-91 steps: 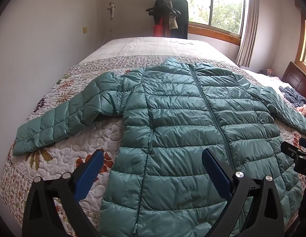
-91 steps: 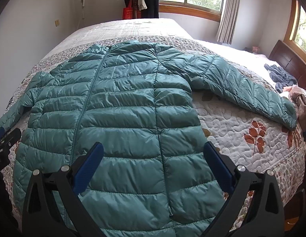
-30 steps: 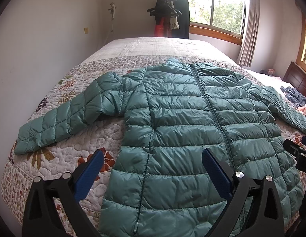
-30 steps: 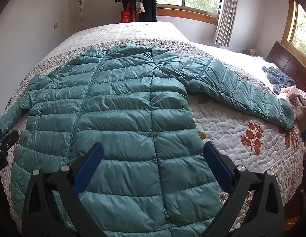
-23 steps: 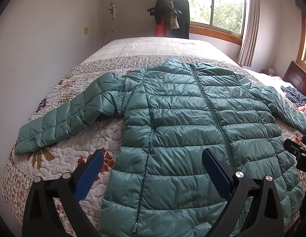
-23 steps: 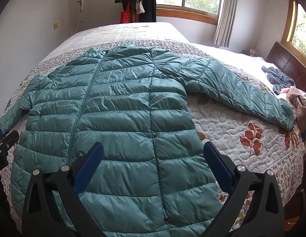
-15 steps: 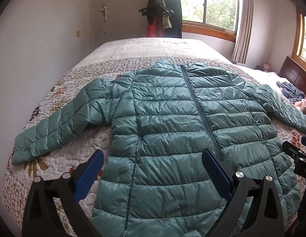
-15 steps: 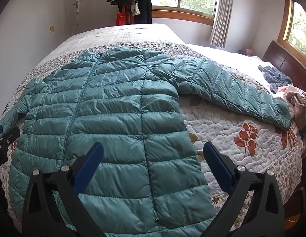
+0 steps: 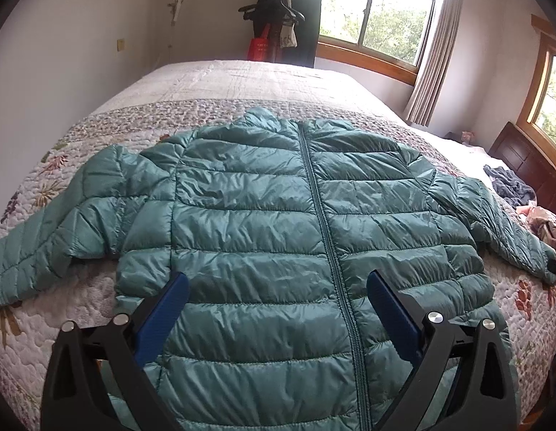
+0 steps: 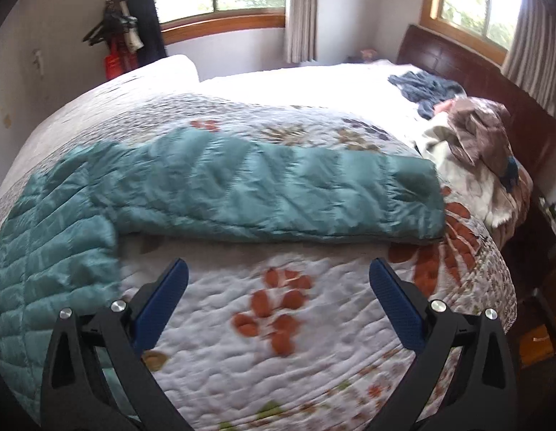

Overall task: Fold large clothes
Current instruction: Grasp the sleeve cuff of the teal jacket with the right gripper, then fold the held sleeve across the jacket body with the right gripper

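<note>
While the teal quilted puffer jacket (image 9: 278, 237) lies flat and zipped on the bed's white leaf-patterned quilt (image 10: 278, 323), sleeves spread and nothing yet folded, both the left claw (image 9: 276, 314) above its hem and the right claw (image 10: 278, 305) near its right sleeve (image 10: 278, 194) gape empty, with crumpled clothes (image 10: 472, 136) well beyond the cuff.

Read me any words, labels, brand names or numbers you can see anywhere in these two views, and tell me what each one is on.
No text can be read in either view.
The teal puffer jacket shows no visible label or logo.
The red bag hanging by the dark coat may carry print, but it is too small and blurred to tell.
The floral quilt has only leaf patterns.
</note>
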Action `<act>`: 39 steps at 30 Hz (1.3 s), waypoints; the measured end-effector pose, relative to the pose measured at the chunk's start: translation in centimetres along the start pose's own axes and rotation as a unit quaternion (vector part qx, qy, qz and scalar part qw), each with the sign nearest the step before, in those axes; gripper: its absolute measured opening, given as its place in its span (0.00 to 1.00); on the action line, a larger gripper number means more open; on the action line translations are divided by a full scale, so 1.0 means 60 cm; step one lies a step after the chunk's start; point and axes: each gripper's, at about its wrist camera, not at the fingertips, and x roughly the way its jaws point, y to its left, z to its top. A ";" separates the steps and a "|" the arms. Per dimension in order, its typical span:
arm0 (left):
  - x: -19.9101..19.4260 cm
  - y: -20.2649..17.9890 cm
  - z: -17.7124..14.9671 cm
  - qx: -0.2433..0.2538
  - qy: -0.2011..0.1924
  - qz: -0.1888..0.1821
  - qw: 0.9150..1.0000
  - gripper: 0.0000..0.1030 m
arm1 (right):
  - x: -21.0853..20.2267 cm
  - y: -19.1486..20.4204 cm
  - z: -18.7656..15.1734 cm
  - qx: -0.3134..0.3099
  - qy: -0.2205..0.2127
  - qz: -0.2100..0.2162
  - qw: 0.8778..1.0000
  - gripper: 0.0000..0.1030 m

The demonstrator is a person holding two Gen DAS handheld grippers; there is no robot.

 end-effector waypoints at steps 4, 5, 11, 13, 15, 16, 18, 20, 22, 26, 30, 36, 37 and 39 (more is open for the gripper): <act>0.015 0.008 -0.003 -0.012 0.012 -0.002 1.000 0.96 | 0.060 -0.128 0.039 0.064 0.028 -0.046 0.996 0.97; 0.016 0.009 -0.003 -0.014 0.012 -0.002 1.000 0.96 | 0.073 -0.153 0.045 0.077 0.034 -0.047 0.995 0.97; 0.014 0.002 -0.005 -0.004 0.007 -0.004 1.000 0.96 | 0.139 -0.240 0.057 0.135 0.071 -0.010 0.988 0.96; 0.014 -0.001 -0.005 0.000 0.006 -0.003 1.000 0.96 | 0.157 -0.242 0.062 0.140 0.079 -0.008 0.987 0.94; 0.014 -0.002 -0.004 0.002 0.005 -0.003 1.000 0.96 | 0.168 -0.246 0.064 0.146 0.086 -0.004 0.985 0.81; 0.013 -0.002 -0.004 0.002 0.004 -0.003 1.000 0.96 | 0.174 -0.248 0.065 0.153 0.092 0.006 0.984 0.73; 0.011 -0.001 -0.003 0.001 0.002 -0.002 1.000 0.96 | 0.176 -0.247 0.069 0.157 0.094 0.003 0.983 0.68; 0.008 -0.002 -0.003 0.000 0.000 -0.003 1.000 0.96 | 0.172 -0.239 0.075 0.156 0.093 0.017 0.983 0.47; 0.004 -0.001 -0.003 0.000 -0.002 -0.004 1.000 0.96 | 0.165 -0.231 0.082 0.159 0.095 0.030 0.982 0.24; -0.001 0.000 0.000 0.002 -0.001 -0.007 1.000 0.96 | 0.130 -0.197 0.102 0.148 0.072 0.027 0.986 0.13; -0.009 0.003 0.005 0.008 0.001 -0.005 1.000 0.96 | 0.081 -0.133 0.122 0.118 0.045 0.059 0.990 0.10; -0.025 0.016 0.019 0.012 -0.005 0.008 1.000 0.96 | 0.000 0.009 0.153 0.054 0.010 0.157 0.986 0.09; -0.027 0.019 0.021 0.013 -0.007 0.011 1.000 0.96 | -0.011 0.036 0.156 0.042 0.008 0.173 0.984 0.09; -0.030 0.026 0.026 0.016 -0.010 0.019 1.000 0.96 | -0.029 0.095 0.160 0.011 0.007 0.200 0.980 0.09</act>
